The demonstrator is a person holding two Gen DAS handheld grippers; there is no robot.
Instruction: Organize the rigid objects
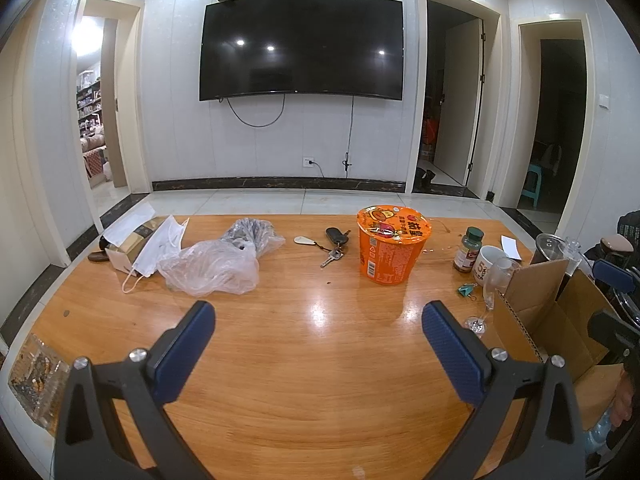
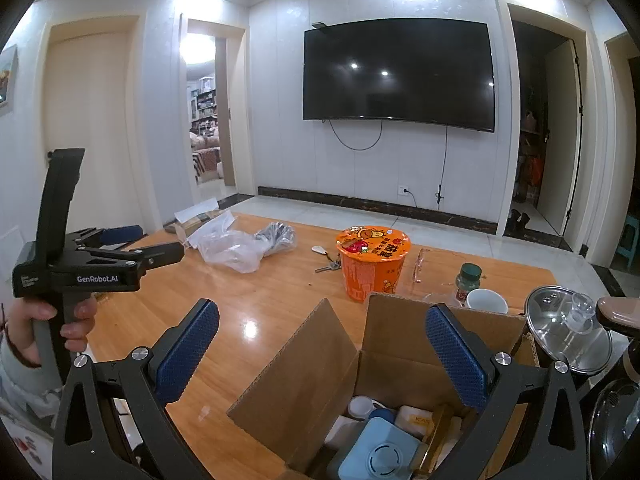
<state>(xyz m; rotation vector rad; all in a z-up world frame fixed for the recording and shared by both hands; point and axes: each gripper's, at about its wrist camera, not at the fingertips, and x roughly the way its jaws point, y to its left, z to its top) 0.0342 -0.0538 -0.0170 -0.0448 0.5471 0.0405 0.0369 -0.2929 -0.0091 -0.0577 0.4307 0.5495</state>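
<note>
An orange instant-noodle cup (image 1: 393,244) stands upright mid-table, with a bunch of keys (image 1: 335,246) to its left. A brown pill bottle (image 1: 467,249), a white mug (image 1: 489,266) and a wine glass (image 1: 490,292) cluster at the right, beside an open cardboard box (image 2: 360,376) that holds a light-blue device (image 2: 378,454) and other items. My left gripper (image 1: 318,326) hovers open over bare tabletop in front of the cup, holding nothing. My right gripper (image 2: 322,330) stands open above the box, empty. The left gripper (image 2: 120,248) also shows in the right wrist view, held by a hand (image 2: 36,316).
A clear plastic bag (image 1: 216,266), a face mask (image 1: 154,254) and a small carton (image 1: 128,246) lie at the table's far left. A glass pot lid (image 2: 568,328) sits right of the box. A teal binder clip (image 1: 466,290) lies near the glass. A glass ashtray (image 1: 34,382) rests at the near left edge.
</note>
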